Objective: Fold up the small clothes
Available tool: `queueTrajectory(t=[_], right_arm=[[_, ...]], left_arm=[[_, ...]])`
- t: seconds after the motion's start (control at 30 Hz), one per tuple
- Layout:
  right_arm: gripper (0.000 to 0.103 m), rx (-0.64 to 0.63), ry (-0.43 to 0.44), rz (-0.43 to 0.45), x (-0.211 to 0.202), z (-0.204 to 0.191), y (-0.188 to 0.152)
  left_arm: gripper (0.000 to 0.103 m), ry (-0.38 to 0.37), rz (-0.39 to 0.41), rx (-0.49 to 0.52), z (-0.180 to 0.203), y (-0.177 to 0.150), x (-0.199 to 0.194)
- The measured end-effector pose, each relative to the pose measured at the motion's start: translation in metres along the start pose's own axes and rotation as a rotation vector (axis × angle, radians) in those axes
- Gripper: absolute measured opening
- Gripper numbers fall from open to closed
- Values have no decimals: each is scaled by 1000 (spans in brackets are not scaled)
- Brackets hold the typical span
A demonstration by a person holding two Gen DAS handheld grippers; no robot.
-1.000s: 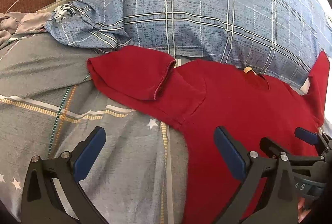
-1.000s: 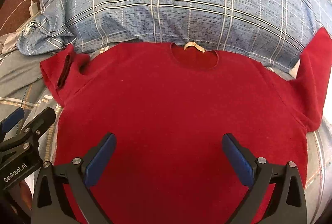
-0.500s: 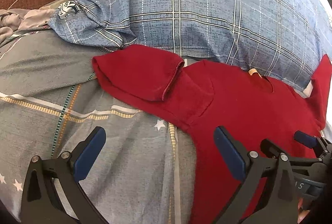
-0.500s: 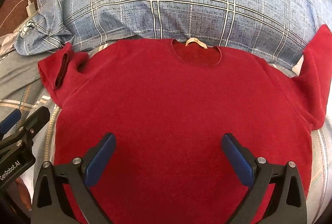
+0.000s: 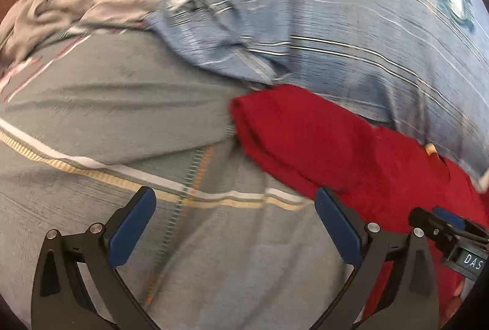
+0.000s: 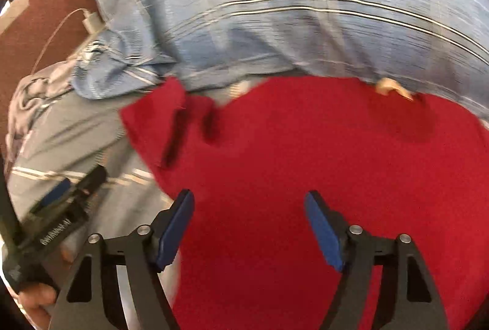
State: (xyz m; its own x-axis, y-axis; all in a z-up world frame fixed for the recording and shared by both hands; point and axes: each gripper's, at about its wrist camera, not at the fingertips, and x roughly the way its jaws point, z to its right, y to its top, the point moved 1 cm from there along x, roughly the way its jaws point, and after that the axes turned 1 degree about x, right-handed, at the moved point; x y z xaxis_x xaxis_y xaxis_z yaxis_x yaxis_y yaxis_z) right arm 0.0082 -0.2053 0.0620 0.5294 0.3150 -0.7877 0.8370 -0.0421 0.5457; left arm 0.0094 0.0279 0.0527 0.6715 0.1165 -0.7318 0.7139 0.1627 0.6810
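From the left wrist, the left gripper (image 5: pixel 233 220) hangs with its jaws wide apart over the grey bedspread (image 5: pixel 91 116), the red T-shirt (image 5: pixel 351 152) off to its right with one sleeve bunched. From the right wrist, the right gripper (image 6: pixel 249 226) gapes above the shirt's chest; only here the neck label (image 6: pixel 392 87) against the plaid pillow (image 6: pixel 290 9) shows plainly. Soft and light, I'd say; pinch it at the sleeve hem.

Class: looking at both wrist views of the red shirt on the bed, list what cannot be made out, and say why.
1. Red shirt: its bottom hem is cut off by the lower edge in the right wrist view.
2. Round logo on the blue plaid pillow: motion blur, left wrist view.
3. Shirt's far sleeve: outside both frames.
4. Neck label: blurred, unreadable.
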Motion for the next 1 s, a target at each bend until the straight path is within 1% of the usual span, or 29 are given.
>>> queueTrajectory(t=[0.07,0.13,0.2,0.27,0.43,0.47,0.5,0.53,0.57,0.63,0.7,0.73,0.87,1.0], right_arm=[[74,-40,26,8,7,-17,9],[68,-68,41,4,17,-31,17],[58,-75,74,-12,29,-41,26],[55,-68,95,-35,43,-46,32],[54,-49,121,-67,66,-53,38],[49,-56,119,-67,71,-55,40],[41,-63,112,-64,75,-56,42],[35,-68,105,-61,78,-55,43],[26,-71,103,-53,79,-55,45],[20,-68,108,-42,81,-55,48],[16,-73,108,-26,73,-55,50],[15,-79,108,-13,66,-56,50],[13,-95,134,68,17,-50,54],[13,-61,181,96,-29,-27,61]], left_arm=[[103,4,-9,-33,-9,1,4],[103,13,-14,-51,-16,3,6],[103,16,-7,-52,-18,5,5],[103,24,-2,-48,-20,6,4],[103,22,6,-60,-24,9,2],[103,24,9,-63,-24,9,2],[103,27,11,-63,-24,9,2],[103,32,10,-57,-23,9,3],[103,37,10,-51,-21,9,3],[103,43,12,-44,-21,10,3],[103,44,15,-45,-21,11,2],[103,43,16,-46,-22,10,3],[103,46,27,-56,-23,8,3],[103,60,35,-57,-22,5,4]])
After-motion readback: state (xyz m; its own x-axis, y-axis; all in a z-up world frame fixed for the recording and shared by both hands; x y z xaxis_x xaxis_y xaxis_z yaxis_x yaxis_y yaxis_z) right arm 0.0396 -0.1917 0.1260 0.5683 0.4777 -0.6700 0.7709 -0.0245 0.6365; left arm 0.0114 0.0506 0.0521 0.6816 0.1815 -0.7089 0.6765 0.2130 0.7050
